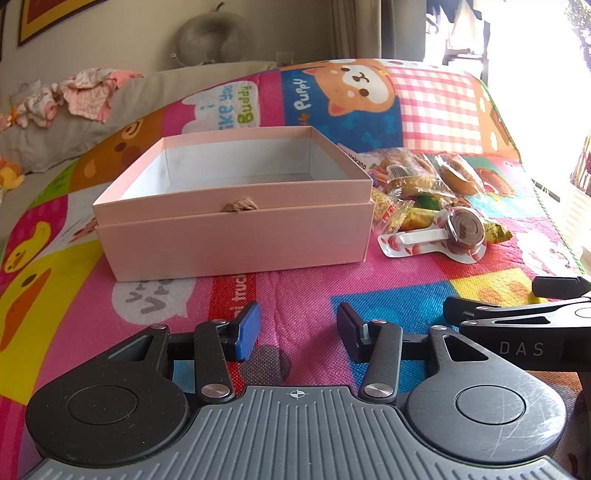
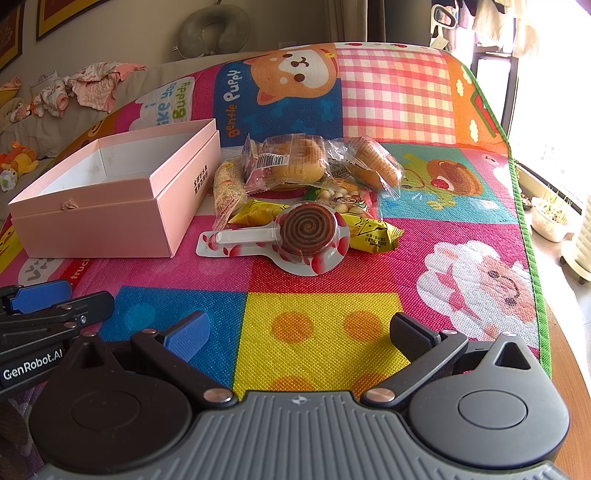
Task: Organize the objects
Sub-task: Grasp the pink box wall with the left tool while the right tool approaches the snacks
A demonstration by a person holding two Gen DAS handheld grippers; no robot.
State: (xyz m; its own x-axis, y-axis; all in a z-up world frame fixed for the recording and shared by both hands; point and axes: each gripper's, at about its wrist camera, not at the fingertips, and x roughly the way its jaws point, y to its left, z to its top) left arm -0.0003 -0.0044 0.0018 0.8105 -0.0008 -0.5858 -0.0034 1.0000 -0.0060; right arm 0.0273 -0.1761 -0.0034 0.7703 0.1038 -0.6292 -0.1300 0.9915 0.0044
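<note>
An open pink box (image 1: pixel 236 236) with a white empty inside stands on the colourful mat; it also shows at the left of the right wrist view (image 2: pixel 110 218). To its right lies a pile of wrapped snacks (image 2: pixel 306 173), with a brown spiral lollipop (image 2: pixel 306 230) in front, also seen in the left wrist view (image 1: pixel 463 230). My left gripper (image 1: pixel 297 330) is open and empty, low over the mat in front of the box. My right gripper (image 2: pixel 299 338) is wide open and empty, in front of the lollipop.
The mat (image 2: pixel 321 332) covers a bed or table with a green edge (image 2: pixel 524 229) at the right. Crumpled clothes (image 1: pixel 74 96) and a grey neck pillow (image 1: pixel 212 35) lie at the back left. A window with a planter (image 2: pixel 550 218) is at the right.
</note>
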